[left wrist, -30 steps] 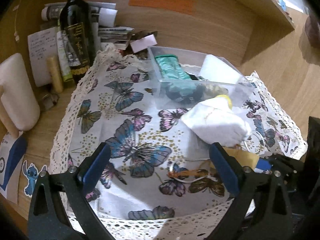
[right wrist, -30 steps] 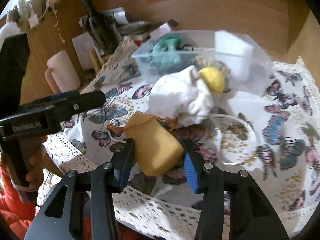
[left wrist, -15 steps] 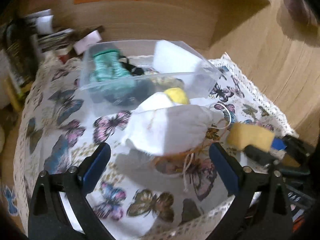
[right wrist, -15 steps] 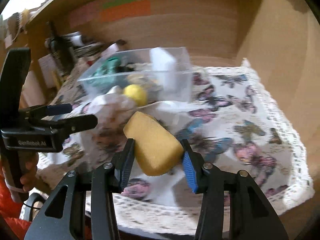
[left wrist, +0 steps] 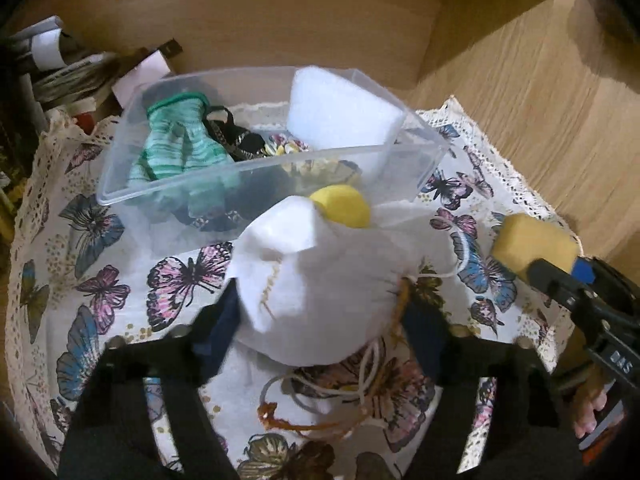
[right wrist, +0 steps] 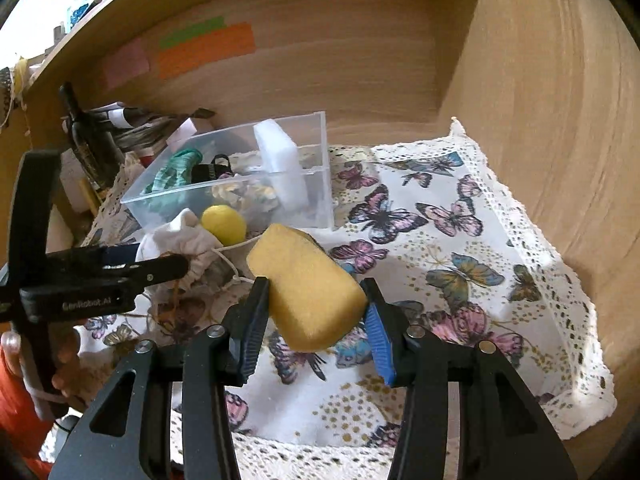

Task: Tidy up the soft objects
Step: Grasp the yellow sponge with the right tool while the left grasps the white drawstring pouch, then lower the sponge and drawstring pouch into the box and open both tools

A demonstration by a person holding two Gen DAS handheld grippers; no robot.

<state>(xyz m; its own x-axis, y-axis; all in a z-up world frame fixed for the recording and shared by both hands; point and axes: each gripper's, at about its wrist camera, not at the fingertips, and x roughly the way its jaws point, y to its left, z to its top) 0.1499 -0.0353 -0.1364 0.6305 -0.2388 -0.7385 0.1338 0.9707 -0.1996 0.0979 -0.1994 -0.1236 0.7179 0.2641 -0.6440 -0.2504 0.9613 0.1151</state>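
Both tongs, seemingly, now grip: pouch (left wrist: 320,280), sponge (right wrist: 308,292).

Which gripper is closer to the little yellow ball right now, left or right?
Left. The left gripper straddles the white cloth bag, which touches the yellow ball. The right gripper, shut on the yellow sponge, sits farther off to the ball's right.

Right tongs (right wrist: 316,312) clamp a yellow sponge (right wrist: 306,290) above the butterfly cloth (right wrist: 460,240); left tongs (right wrist: 168,258) pinch a white pouch (right wrist: 180,244).
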